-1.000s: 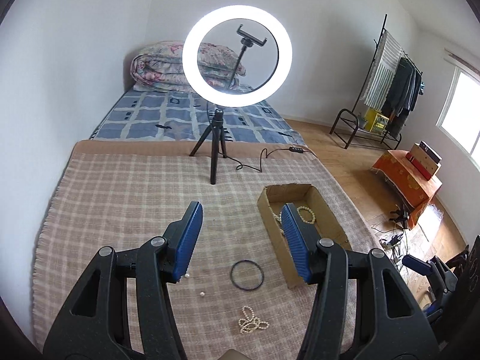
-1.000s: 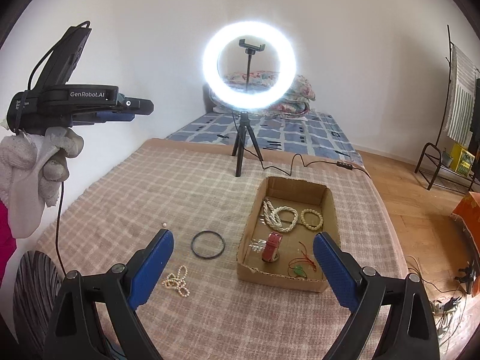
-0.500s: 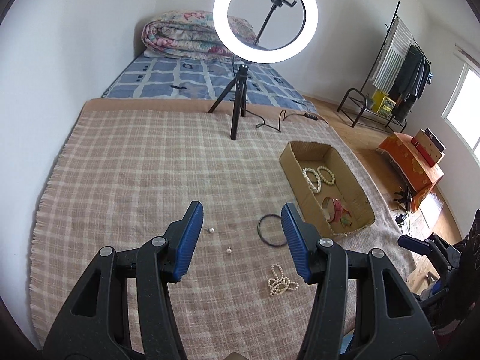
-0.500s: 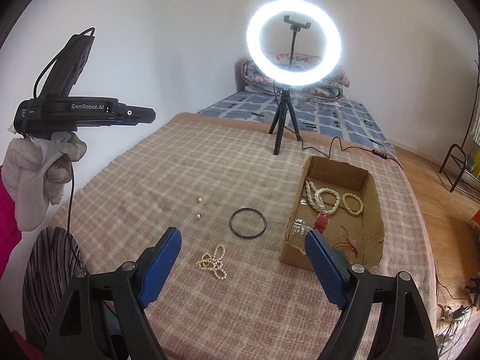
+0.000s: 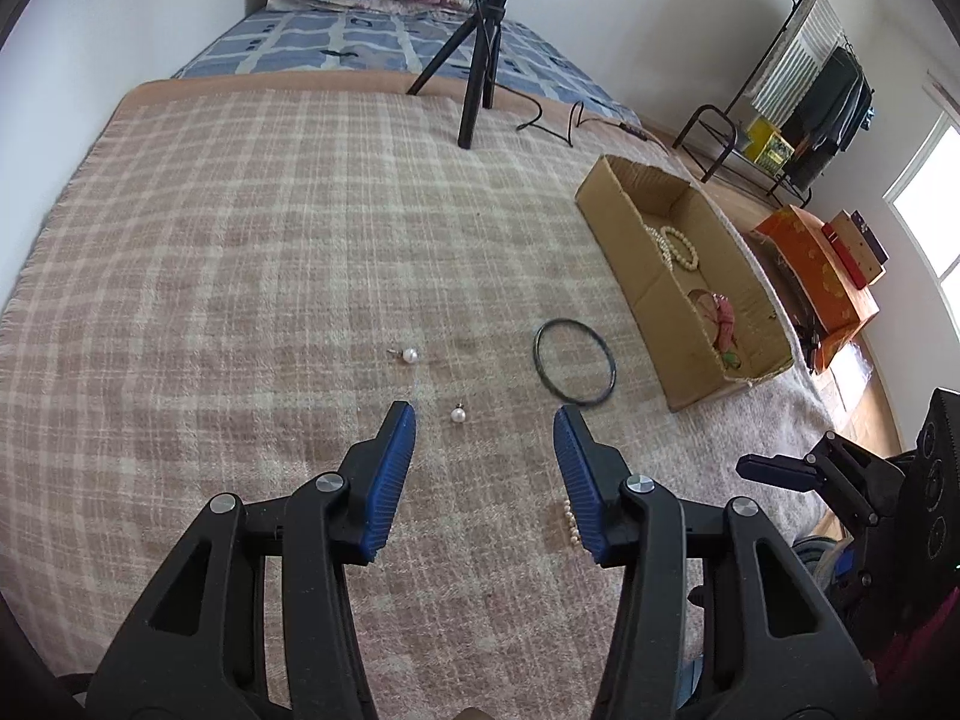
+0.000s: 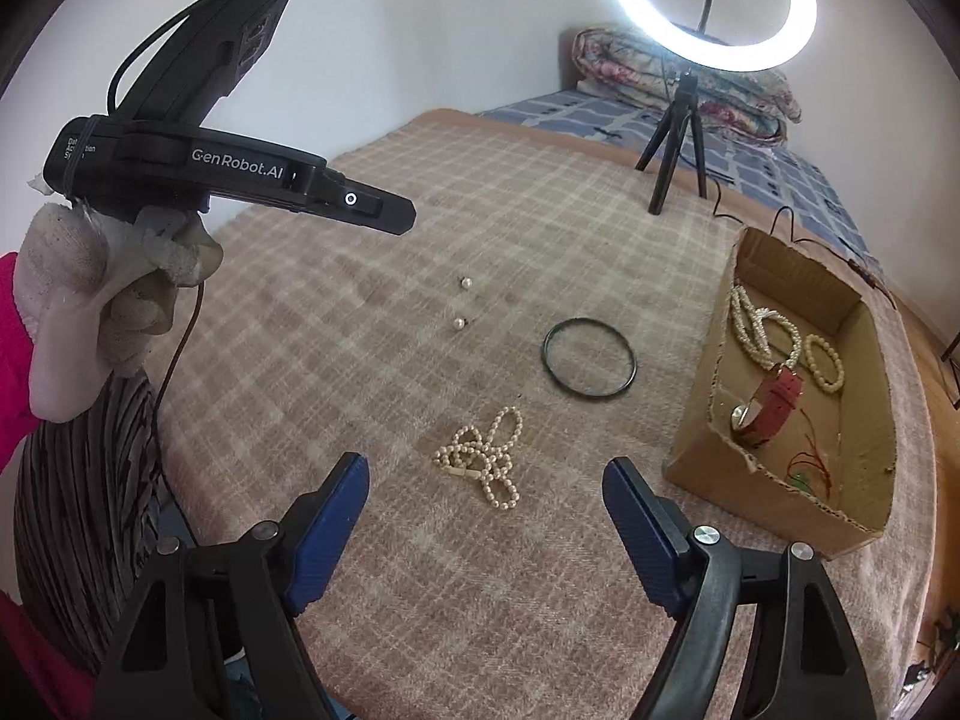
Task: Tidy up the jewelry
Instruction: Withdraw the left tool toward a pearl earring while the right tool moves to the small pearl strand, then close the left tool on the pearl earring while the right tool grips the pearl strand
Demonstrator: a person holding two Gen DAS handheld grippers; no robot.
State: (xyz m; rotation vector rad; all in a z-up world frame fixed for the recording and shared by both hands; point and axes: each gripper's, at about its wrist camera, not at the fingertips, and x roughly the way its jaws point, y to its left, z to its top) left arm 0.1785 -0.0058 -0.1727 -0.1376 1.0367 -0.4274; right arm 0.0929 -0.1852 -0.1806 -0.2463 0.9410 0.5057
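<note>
Pearl earrings (image 5: pixel 458 415), 2, mid-blanket (image 5: pixel 240 240), loose; nearer 1 just ahead of left gripper (image 5: pixel 483 433), jaws apart, empty. Right gripper (image 6: pixel 485 495) likewise, near pearl strand (image 6: pixel 483 459). Risk: tiny stud slipping from pads, sinking into pile.

Loose jewelry on the plaid blanket (image 6: pixel 360 360), beside a cardboard box (image 6: pixel 690 438).
Two pearl earrings (image 5: pixel 458 415), a black bangle (image 6: pixel 589 359), a tangled pearl necklace (image 6: pixel 483 459); the box holds pearl strands (image 6: pixel 762 330).

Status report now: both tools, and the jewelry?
Left tool open over pearl earring. Right tool open near pearl necklace. Nothing blocking.
</note>
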